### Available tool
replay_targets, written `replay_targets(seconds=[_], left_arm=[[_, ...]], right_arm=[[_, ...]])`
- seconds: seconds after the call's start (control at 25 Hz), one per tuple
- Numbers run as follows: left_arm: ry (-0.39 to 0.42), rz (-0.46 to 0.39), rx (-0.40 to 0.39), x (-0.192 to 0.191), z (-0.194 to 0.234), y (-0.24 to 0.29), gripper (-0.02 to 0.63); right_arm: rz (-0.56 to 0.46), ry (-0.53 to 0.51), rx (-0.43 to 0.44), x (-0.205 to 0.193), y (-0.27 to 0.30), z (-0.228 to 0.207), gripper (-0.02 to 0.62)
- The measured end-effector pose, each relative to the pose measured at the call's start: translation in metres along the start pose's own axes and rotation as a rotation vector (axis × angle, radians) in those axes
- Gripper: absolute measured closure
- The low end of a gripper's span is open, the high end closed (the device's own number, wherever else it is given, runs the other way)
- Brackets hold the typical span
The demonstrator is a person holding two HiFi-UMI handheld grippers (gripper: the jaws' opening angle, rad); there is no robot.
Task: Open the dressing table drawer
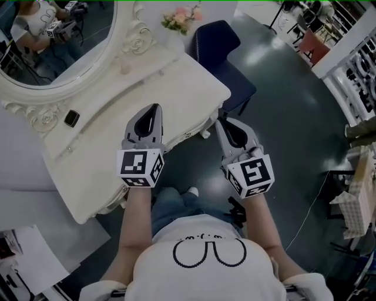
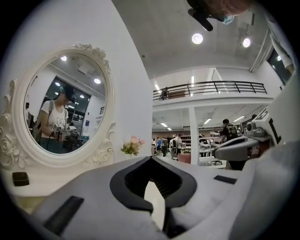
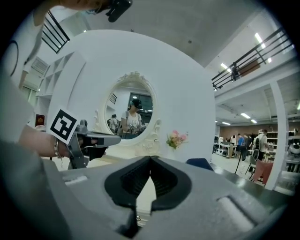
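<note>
My left tongs [image 1: 154,109] and right tongs [image 1: 222,121] are pressed together, empty. They point at 12 o'clock toward the counter [image 1: 176,82], ready to reach its drawer [image 1: 194,129].

1 dressing table [image 1: 176,82], 1 oval mirror [image 1: 59,47], 1 bunch of flowers [image 1: 182,17], 1 dark blue chair [image 1: 220,53], 1 small black object [image 1: 71,118] and 2 grippers [image 1: 155,107] [image 1: 222,122].

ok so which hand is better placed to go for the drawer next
Probably the right. The right gripper sits just off the front edge of the dressing table, where the drawer front should be. The left gripper is over the tabletop. Both are shut, so either must open first.
</note>
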State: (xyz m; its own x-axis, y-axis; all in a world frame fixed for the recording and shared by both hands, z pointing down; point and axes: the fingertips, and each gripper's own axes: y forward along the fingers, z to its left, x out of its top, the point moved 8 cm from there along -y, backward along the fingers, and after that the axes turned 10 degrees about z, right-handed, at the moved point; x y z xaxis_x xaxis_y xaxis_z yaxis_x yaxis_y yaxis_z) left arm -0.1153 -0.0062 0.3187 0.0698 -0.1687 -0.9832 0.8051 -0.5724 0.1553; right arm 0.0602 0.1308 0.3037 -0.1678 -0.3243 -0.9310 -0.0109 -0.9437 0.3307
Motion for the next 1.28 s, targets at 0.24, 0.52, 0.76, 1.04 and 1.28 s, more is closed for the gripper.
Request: replay_targets(seconds=[0.24, 0.52, 0.76, 1.04, 1.28], left_arm=[[-0.006, 0.075, 0.041, -0.012, -0.027, 0.033, 0.607], [-0.019, 0.091, 0.113, -0.014, -0.025, 0.081, 0.607], [-0.05, 0.103, 0.193, -0.016, -0.014, 0.14, 0.607], [-0.087, 0.123, 0.314, -0.021, 0.0, 0.198, 0.607], [-0.085, 0.147, 0.394, -0.027, 0.007, 0.206, 0.607]], right_arm=[[0.0, 0.024, 0.034, -0.018, 0.008, -0.042, 0.594], [-0.004, 0.022, 0.07, -0.025, 0.039, -0.087, 0.594], [0.005, 0.005, 0.122, -0.025, 0.08, -0.137, 0.594], [0.005, -0.065, 0.222, -0.018, 0.139, -0.184, 0.594], [-0.005, -0.081, 0.31, -0.014, 0.176, -0.192, 0.594]])
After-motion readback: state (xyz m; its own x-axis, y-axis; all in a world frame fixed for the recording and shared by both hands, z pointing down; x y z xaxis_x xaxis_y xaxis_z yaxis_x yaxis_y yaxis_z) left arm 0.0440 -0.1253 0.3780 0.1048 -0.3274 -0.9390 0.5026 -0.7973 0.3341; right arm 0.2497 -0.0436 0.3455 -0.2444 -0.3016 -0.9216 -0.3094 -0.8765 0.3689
